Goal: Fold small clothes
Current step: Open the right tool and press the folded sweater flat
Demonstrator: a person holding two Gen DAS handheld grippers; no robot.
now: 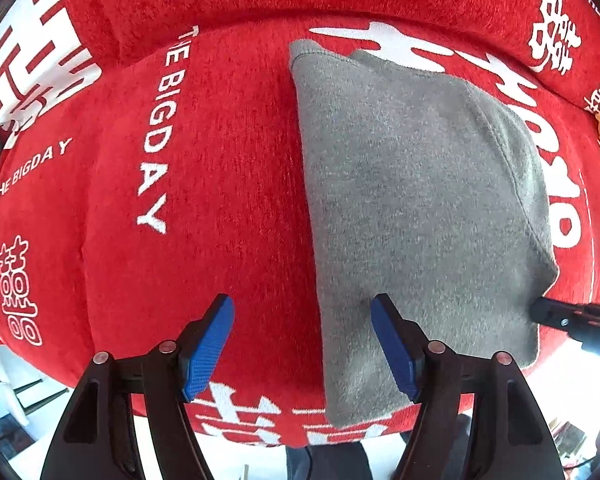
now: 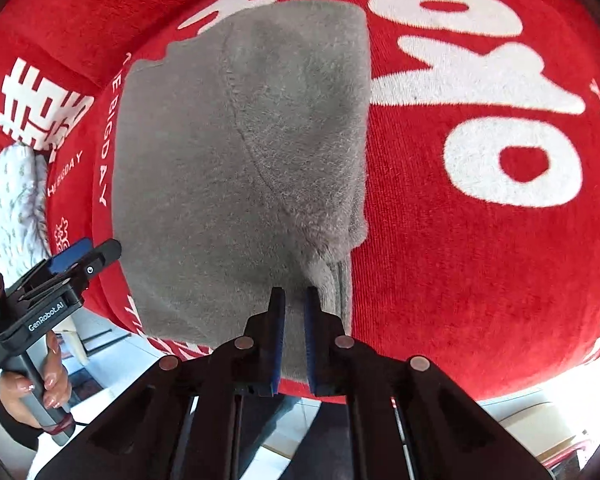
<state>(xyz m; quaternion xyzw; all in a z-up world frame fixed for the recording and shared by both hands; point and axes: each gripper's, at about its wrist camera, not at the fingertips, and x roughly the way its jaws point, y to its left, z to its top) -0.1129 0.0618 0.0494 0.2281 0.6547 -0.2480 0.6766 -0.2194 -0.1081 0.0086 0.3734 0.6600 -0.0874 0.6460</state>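
My right tool [image 2: 294, 300] is clenched on a bunched near edge of the grey garment [image 2: 240, 168], which lies folded on the red cover [image 2: 480, 260] straight ahead of it. My left tool [image 1: 302, 320] hangs released, its right pad over the garment's left edge, not gripping. I worry that only the right side is held: lifting now could drag the fleece askew, and the thin pinch may slip from the layers.

Bare red cover [image 1: 228, 168] left of grey garment [image 1: 412, 200], cushion ridge [image 1: 260, 4] blocking behind
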